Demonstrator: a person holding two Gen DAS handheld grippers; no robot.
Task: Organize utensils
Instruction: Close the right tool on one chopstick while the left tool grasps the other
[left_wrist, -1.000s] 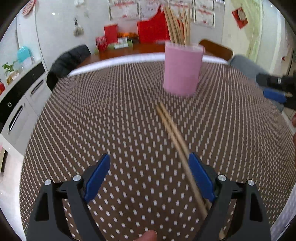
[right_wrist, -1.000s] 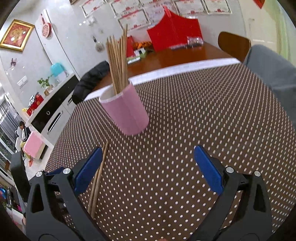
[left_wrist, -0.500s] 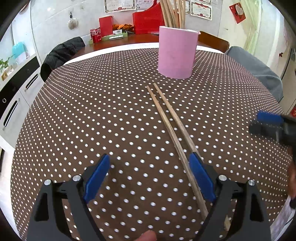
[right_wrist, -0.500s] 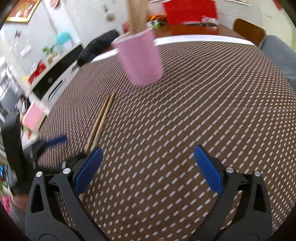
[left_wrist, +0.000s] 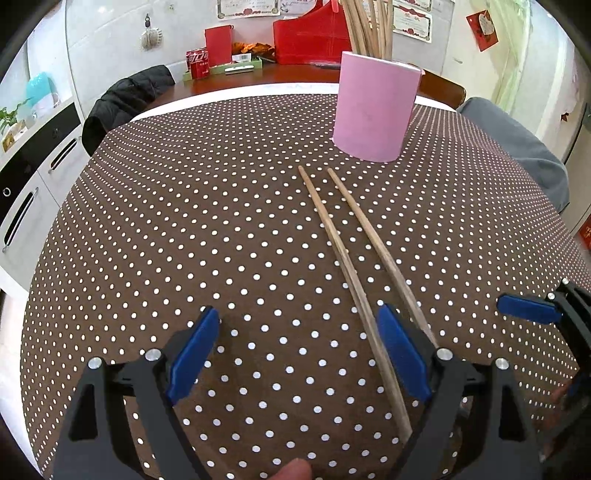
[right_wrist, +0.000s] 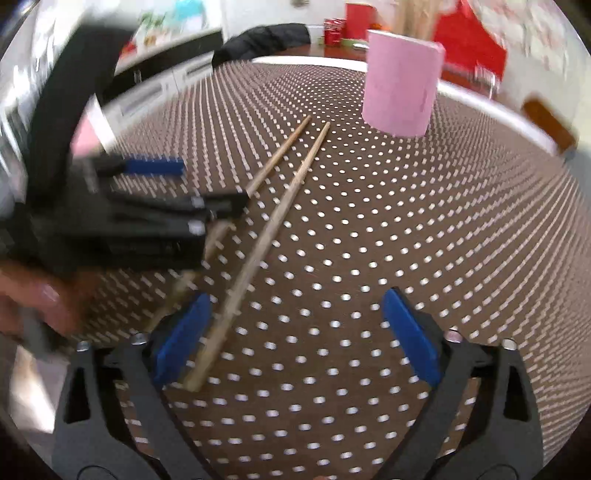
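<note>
bright, even light – right view motion-blurred, edges warped

Your right wrist view is smeared with motion blur: the left gripper (right_wrist: 177, 184) at its left edge is a dark streak, and the hand behind it cannot be made out. In the left wrist view, the near ends of the two chopsticks (left_wrist: 354, 258) run under the blue pad of the right-hand finger (left_wrist: 404, 354). The bundle standing in the pink holder (left_wrist: 373, 107) is cut off by the top edge. Your right gripper (left_wrist: 532, 310) shows only partly at the right edge.
</note>
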